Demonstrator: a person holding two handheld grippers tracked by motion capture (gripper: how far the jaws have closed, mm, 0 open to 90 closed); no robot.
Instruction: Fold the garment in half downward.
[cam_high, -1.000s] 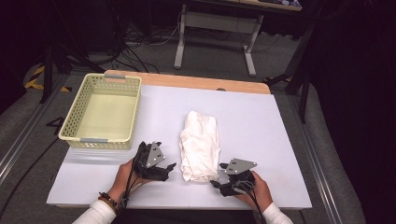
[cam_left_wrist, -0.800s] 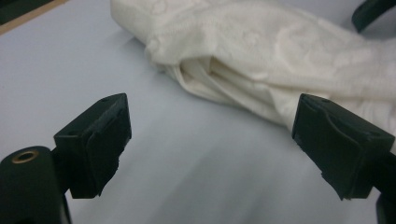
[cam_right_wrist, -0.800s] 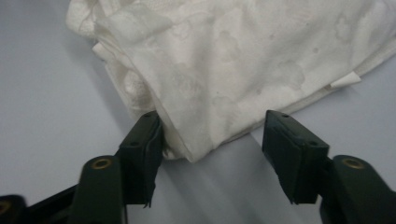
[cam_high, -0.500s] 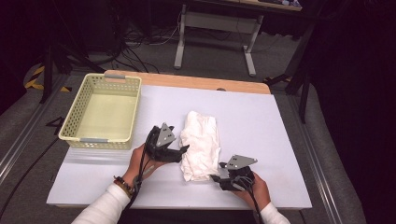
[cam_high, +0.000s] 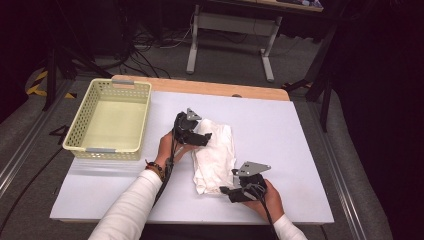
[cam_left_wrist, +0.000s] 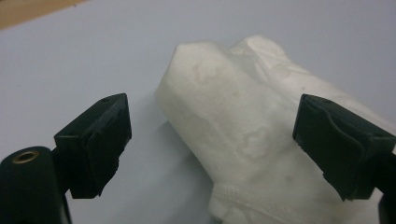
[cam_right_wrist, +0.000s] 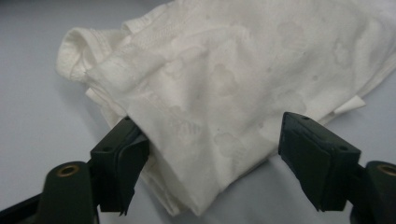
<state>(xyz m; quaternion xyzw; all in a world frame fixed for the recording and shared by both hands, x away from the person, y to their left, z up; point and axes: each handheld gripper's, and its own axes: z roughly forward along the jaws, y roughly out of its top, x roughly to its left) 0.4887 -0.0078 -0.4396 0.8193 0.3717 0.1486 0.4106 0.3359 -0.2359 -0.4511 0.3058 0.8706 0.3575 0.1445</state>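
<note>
White sleeves (cam_high: 131, 200), black tools, grey plates (cam_high: 253, 168)

cloth (cam_high: 216, 155): 1 | basket (cam_high: 80, 131): 1 | grippers: 2, left gripper (cam_high: 199, 138), right gripper (cam_high: 229, 190) | table (cam_high: 280, 125): 1

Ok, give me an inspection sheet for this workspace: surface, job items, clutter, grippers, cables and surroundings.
Surface: white table top, wooden strip along its far edge.
Job's things: folded white cloth lying mid-table, faint pattern, hem showing at the near end.
Clutter: pale yellow basket at the table's left, nothing seen inside.
Grippers: left gripper open, over the cloth's far end; right gripper has just been opening, its jaws straddle the cloth's near corner, one jaw touching the fabric.
Cables: dark cable trailing along the left forearm; loose cables on the floor beyond.
Surroundings: dark room, grey desk legs behind the table.
</note>
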